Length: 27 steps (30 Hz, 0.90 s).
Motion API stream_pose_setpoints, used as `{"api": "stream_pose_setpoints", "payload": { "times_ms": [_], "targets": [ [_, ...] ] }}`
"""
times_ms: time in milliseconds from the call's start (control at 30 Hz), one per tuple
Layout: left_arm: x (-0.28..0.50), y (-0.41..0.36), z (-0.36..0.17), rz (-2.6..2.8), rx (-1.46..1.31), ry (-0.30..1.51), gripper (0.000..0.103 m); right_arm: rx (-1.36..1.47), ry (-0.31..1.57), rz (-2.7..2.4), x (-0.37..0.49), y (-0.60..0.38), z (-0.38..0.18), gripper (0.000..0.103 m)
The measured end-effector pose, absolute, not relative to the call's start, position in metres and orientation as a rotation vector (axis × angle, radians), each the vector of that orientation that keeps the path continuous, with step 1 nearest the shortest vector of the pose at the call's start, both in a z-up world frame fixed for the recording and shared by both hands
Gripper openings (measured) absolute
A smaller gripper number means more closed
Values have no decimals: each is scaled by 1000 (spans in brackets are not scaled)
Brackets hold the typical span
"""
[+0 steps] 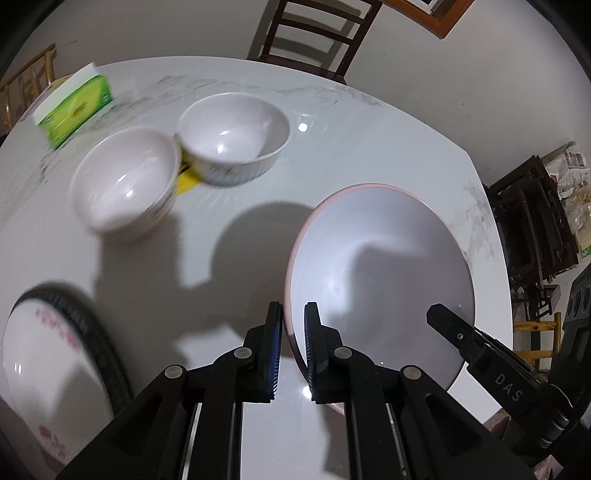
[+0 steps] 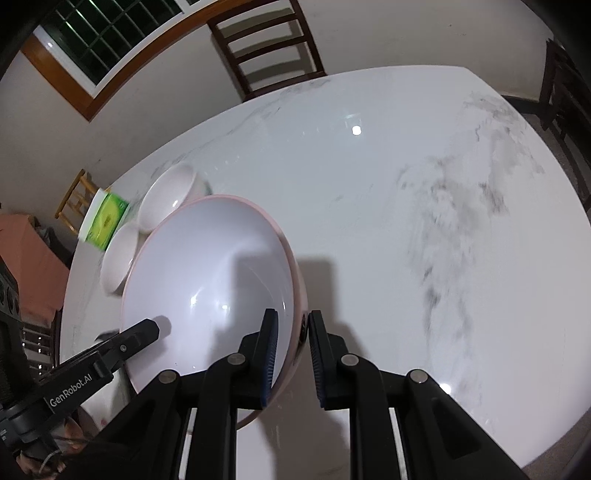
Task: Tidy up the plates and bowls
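A large white bowl with a pink rim (image 1: 380, 280) (image 2: 207, 280) hangs tilted a little above the white marble table (image 1: 369, 122) and casts a shadow on it. My left gripper (image 1: 293, 349) is shut on the bowl's left rim, one pad inside and one outside. My right gripper (image 2: 293, 356) is shut on the opposite rim in the same way. Two small white bowls (image 1: 125, 184) (image 1: 232, 136) stand side by side further back on the left. A white plate with a dark rim and red characters (image 1: 48, 362) lies at the near left.
A green tissue box (image 1: 74, 110) (image 2: 105, 219) stands behind the small bowls, and a yellow item (image 1: 186, 181) lies between them. Dark wooden chairs (image 1: 314, 33) (image 2: 266, 44) stand at the table's far side. More dark chairs (image 1: 532, 221) stand on the right.
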<state>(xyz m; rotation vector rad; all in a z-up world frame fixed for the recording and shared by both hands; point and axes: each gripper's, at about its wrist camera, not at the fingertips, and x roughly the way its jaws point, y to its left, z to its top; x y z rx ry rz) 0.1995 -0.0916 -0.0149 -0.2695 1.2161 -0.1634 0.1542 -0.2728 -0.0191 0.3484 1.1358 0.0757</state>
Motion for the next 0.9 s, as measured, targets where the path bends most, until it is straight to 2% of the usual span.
{"api": "stream_pose_setpoints", "payload": {
  "times_ms": [367,900],
  "targets": [
    [132,-56,-17,-124,-261,1214,9,332,1169,106,98,-237,-31,18],
    [97,-32,-36,-99,-285,1221,9,304,1169,103,76,-213,-39,18]
  ]
}}
